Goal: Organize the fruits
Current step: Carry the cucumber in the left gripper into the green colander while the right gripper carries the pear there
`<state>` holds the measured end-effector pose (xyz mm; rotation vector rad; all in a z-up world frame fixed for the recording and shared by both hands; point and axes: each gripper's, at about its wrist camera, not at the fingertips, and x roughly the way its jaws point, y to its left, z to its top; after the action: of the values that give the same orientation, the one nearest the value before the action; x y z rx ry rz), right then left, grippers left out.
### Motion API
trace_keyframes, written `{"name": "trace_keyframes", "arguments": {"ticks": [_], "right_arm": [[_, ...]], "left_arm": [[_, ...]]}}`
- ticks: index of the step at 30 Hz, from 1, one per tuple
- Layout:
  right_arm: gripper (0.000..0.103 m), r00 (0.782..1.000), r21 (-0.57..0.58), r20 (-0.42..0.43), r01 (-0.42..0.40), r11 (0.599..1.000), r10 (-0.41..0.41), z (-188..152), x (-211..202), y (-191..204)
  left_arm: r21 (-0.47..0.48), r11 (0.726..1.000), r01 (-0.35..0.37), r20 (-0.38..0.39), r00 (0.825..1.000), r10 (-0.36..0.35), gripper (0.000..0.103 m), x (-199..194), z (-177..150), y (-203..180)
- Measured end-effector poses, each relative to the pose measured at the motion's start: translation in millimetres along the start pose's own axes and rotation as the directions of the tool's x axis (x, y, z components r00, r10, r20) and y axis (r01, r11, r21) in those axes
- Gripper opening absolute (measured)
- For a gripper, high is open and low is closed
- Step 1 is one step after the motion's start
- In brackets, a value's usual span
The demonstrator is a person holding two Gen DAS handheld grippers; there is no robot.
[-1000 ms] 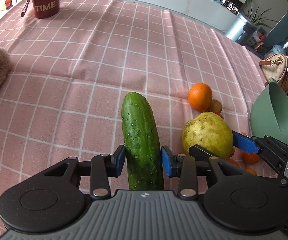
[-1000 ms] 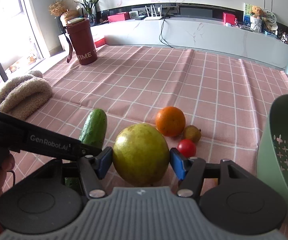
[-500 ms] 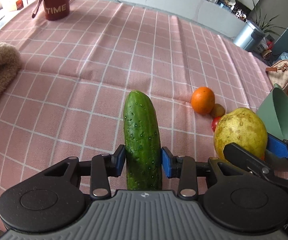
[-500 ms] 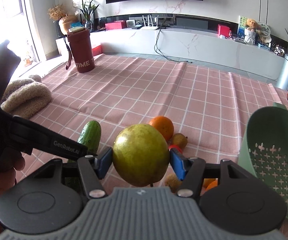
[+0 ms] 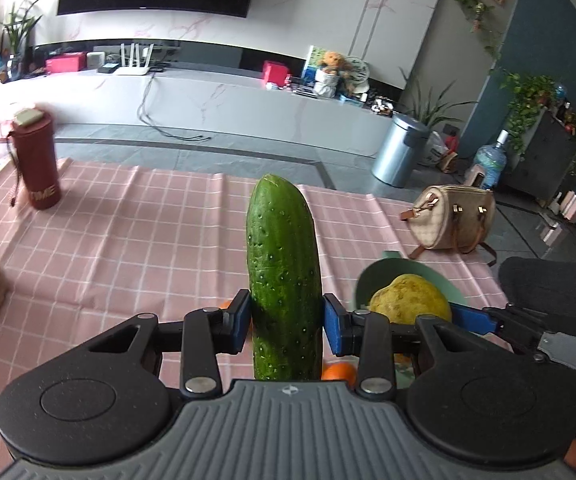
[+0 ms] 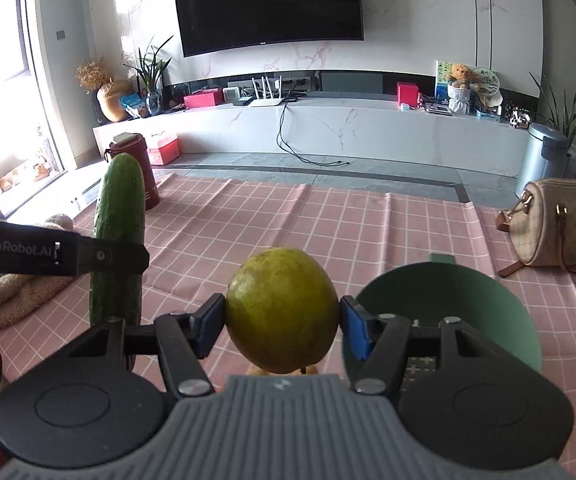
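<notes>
Pink checked cloth (image 6: 288, 224) covers the whole table, and everything here is placed relative to the green perforated bowl (image 6: 448, 292) near its right edge. The bowl looks like the collecting vessel, which would explain why both fruits are carried in the air on its near side rather than resting on the cloth.

The cucumber (image 5: 283, 280) is the longer load: dark green, pimpled, blunt-tipped, standing roughly upright. The left gripper (image 5: 283, 320) clamps it low on its length, blue pads pressed into both flanks, so most of it rises above the grip, left of the bowl.

The pear-like fruit (image 6: 283, 312) is round, yellow-green and faintly speckled. The right gripper (image 6: 283, 324) holds it across its widest part, pads bearing on either side, just left of the bowl's rim and above the cloth.

Smaller orange fruit (image 5: 338, 372) peeks out beneath the left gripper, on the cloth short of the bowl, probably awaiting its turn.
</notes>
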<state>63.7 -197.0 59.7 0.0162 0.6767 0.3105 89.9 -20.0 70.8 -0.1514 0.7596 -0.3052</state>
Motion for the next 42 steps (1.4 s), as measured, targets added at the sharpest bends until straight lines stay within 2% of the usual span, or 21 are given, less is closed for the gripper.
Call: {"name": "trace_keyframes", "arguments": {"ticks": [5, 8, 12, 16, 20, 24, 29, 31, 33, 36, 42], "right_arm": [[0.059, 0.999, -0.039, -0.039, 0.028, 0.999, -0.029, 8, -18, -37], [0.059, 0.996, -0.049, -0.077, 0.04, 0.998, -0.044, 11, -16, -61], [0.059, 0.989, -0.071, -0.136, 0.042, 0.997, -0.052, 13, 1, -85], [0.059, 0.974, -0.126, -0.218, 0.037, 0.991, -0.064, 9, 27, -99], [0.059, 0.951, -0.166, -0.299, 0.029, 0.986, -0.078, 0, 53, -112], [0.059, 0.928, -0.217, -0.362, 0.009, 0.976, -0.089, -4, 76, -122], [0.059, 0.914, -0.249, -0.404, -0.068, 0.966, -0.04, -7, 91, -130], [0.059, 0.9, -0.272, -0.434, -0.097, 0.957, -0.032, -10, 99, -132], [0.059, 0.888, -0.3, -0.458, -0.111, 0.947, -0.041, -12, 107, -132], [0.059, 0.882, -0.31, -0.47, -0.123, 0.943, -0.04, -14, 115, -135], [0.059, 0.882, -0.299, -0.471, -0.13, 0.945, -0.027, -15, 118, -135]], "left_arm": [[0.055, 0.993, 0.104, -0.032, 0.994, -0.102, 0.042, 27, 11, -48], [0.078, 0.989, 0.127, -0.067, 0.99, -0.122, 0.042, 50, 16, -66], [0.035, 0.988, 0.151, -0.124, 0.981, -0.146, 0.042, 84, 18, -72], [-0.017, 0.979, 0.204, -0.176, 0.963, -0.204, 0.042, 111, 18, -69], [0.004, 0.983, 0.185, -0.226, 0.957, -0.179, 0.042, 140, 10, -78], [-0.024, 0.977, 0.21, -0.299, 0.931, -0.207, 0.042, 164, 1, -78], [0.012, 0.978, 0.209, -0.359, 0.914, -0.191, 0.042, 180, -4, -82], [0.016, 0.976, 0.217, -0.378, 0.905, -0.195, 0.042, 184, -5, -83], [0.036, 0.978, 0.208, -0.391, 0.903, -0.177, 0.042, 189, -6, -85], [0.056, 0.981, 0.188, -0.397, 0.906, -0.151, 0.042, 194, -9, -86], [0.053, 0.985, 0.164, -0.398, 0.908, -0.129, 0.043, 200, -12, -83]]}}
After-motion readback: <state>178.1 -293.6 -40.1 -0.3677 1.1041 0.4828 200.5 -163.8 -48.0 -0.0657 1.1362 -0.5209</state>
